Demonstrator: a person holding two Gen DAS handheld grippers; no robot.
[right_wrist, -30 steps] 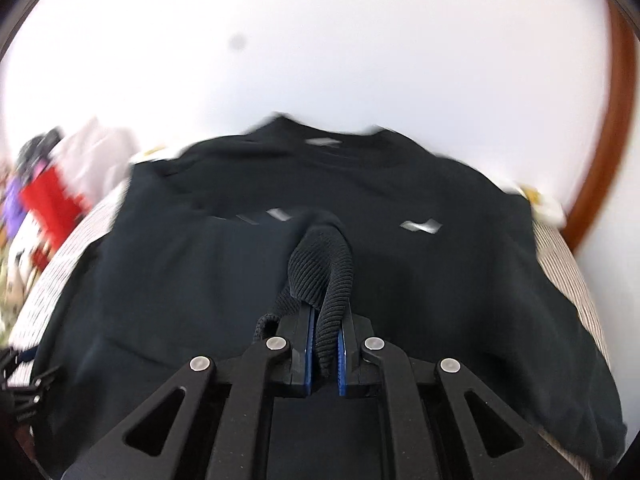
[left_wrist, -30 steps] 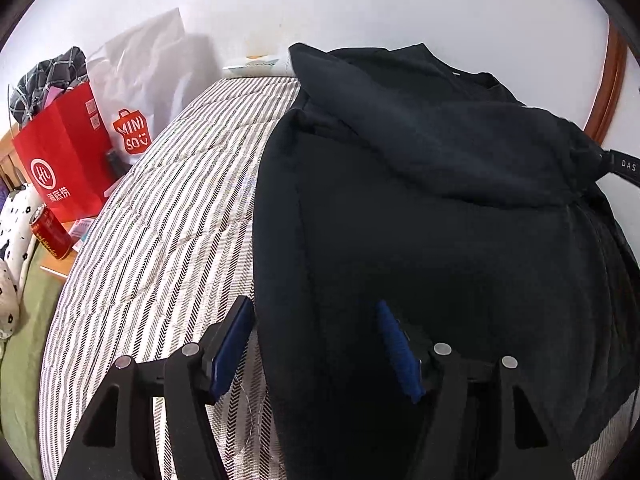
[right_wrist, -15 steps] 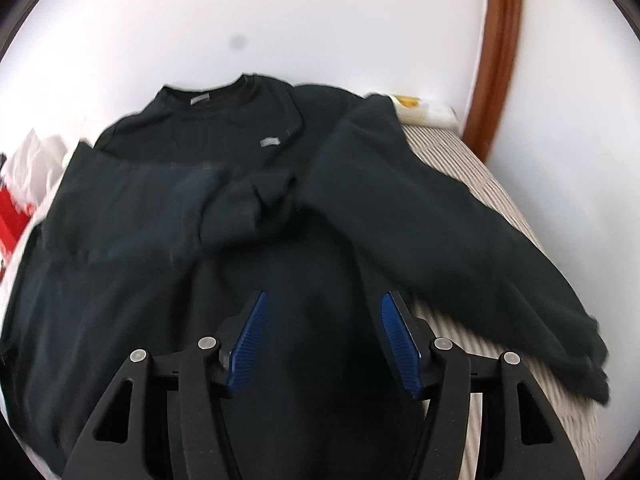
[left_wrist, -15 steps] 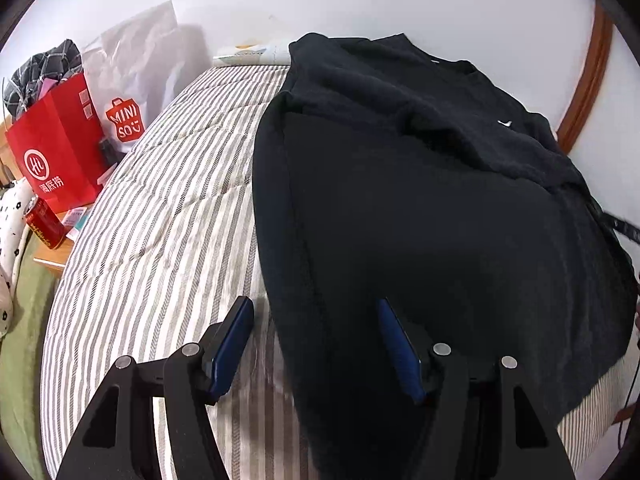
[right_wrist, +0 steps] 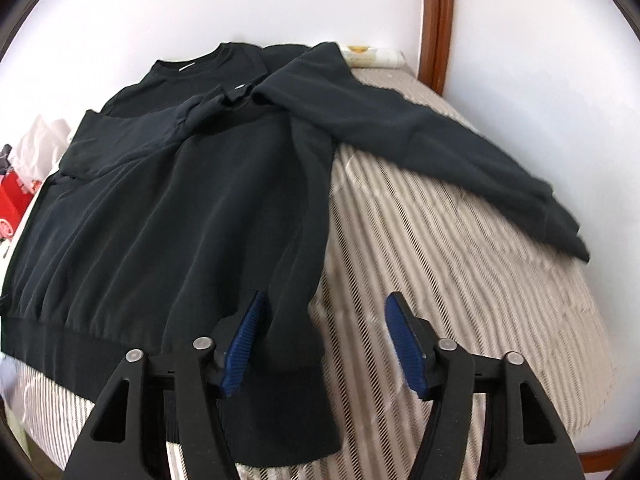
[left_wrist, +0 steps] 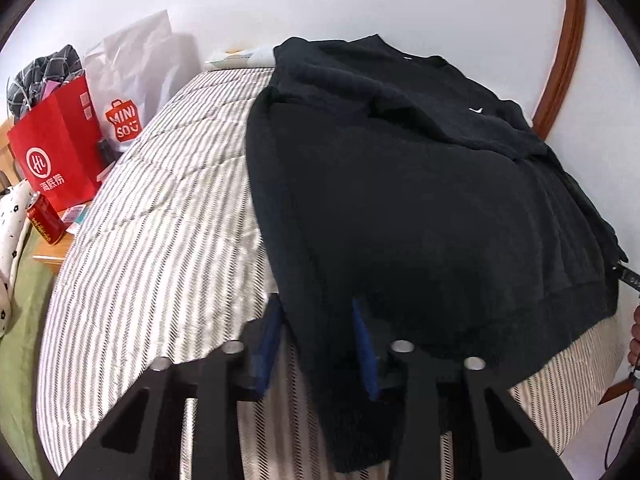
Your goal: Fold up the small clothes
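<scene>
A black long-sleeved sweatshirt (left_wrist: pixel 420 200) lies flat on a striped bed, neck toward the far wall. One sleeve is folded across the chest (right_wrist: pixel 188 116). The other sleeve (right_wrist: pixel 440 140) stretches out to the right over the bedcover. My left gripper (left_wrist: pixel 318 344) is partly open, its jaws on either side of the sweatshirt's near left hem corner. My right gripper (right_wrist: pixel 324 344) is open over the near right hem corner (right_wrist: pixel 288 380), with the cloth edge between its pads and nothing held.
The striped bedcover (left_wrist: pixel 160 240) reaches the near edge. At the left stand a red paper bag (left_wrist: pixel 56 152), a white Miniso bag (left_wrist: pixel 128 92) and a red can (left_wrist: pixel 44 220). A brown wooden frame (right_wrist: pixel 436 20) runs up the wall at the right.
My right gripper let go of the sleeve cuff, opened and drew back to the near right hem. My left gripper narrowed around the left hem corner.
</scene>
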